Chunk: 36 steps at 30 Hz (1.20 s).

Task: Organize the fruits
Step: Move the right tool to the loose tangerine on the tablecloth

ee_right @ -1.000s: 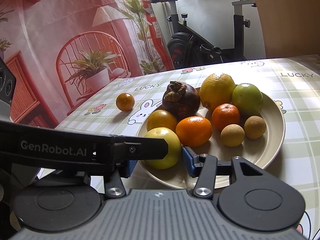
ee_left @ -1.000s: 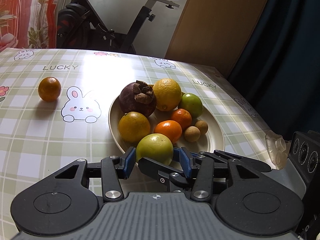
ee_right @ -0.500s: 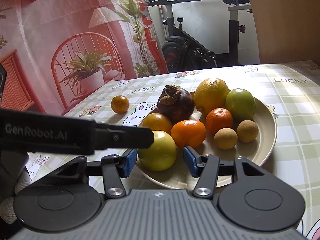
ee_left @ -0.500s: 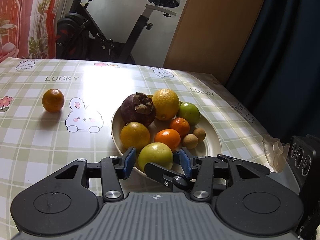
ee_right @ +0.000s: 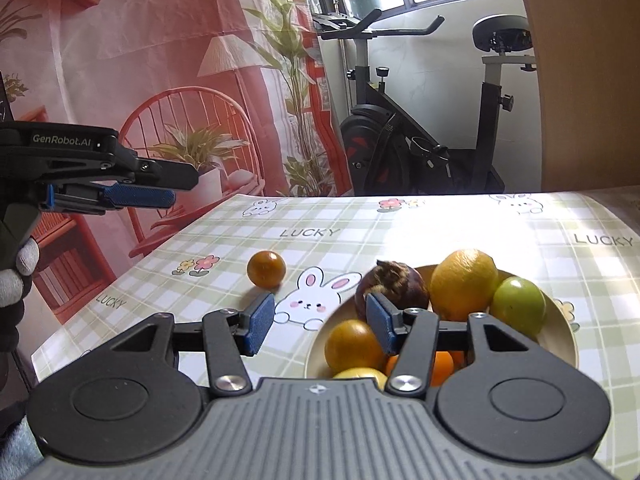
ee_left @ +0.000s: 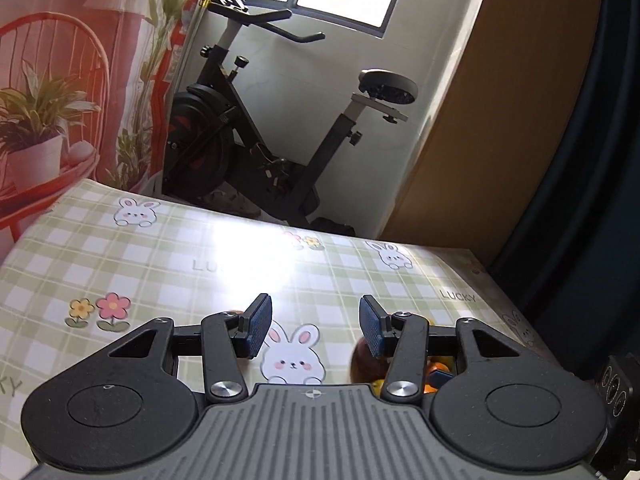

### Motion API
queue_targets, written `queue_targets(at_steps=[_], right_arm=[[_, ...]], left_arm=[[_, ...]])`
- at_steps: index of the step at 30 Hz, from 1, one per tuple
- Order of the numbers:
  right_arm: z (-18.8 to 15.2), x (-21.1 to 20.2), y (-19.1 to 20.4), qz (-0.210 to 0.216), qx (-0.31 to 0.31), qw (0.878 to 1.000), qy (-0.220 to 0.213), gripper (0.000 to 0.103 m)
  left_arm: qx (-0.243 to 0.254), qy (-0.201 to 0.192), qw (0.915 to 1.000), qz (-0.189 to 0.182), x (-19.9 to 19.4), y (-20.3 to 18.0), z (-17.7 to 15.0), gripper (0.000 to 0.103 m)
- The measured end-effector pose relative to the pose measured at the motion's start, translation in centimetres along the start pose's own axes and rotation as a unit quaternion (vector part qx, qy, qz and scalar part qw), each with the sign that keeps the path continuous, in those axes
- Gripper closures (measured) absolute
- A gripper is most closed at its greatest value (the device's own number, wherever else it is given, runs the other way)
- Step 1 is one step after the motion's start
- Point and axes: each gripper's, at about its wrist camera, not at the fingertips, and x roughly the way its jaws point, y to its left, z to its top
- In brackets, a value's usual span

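Both grippers have pulled up and back off the plate since a second ago. Left gripper (ee_left: 315, 330) is raised over the tablecloth (ee_left: 160, 256), jaws spread wide, empty; in the right wrist view it hangs high at far left (ee_right: 160, 188). Right gripper (ee_right: 320, 326) also released, nothing between its pads. Plate (ee_right: 566, 336) sits at right, holding the mangosteen (ee_right: 400, 284), yellow orange (ee_right: 464, 280), green fruit (ee_right: 518, 306) and others. Lone small orange (ee_right: 266, 269) lies on the cloth left of the plate, beside the rabbit print (ee_right: 316, 300).

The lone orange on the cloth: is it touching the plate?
Apart. The right wrist view shows the orange resting on the tablecloth, with a printed rabbit filling the stretch of cloth between it and the plate.
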Motion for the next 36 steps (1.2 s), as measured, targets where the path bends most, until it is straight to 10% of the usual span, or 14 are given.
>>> queue_targets(at_steps=[10, 36], right_arm=[[4.6, 6.6, 2.8, 0.004, -0.006, 1.000, 0.007, 0.048], [3.0, 18.7, 6.5, -0.017, -0.027, 0.989, 0.146, 0.048]], left_arm=[[0.011, 0.006, 0.9993, 0.034, 1.6, 5.2, 5.3, 0.052], [-0.038, 0.171, 0.9831, -0.055, 13.0, 10.0, 0.5, 0.039]])
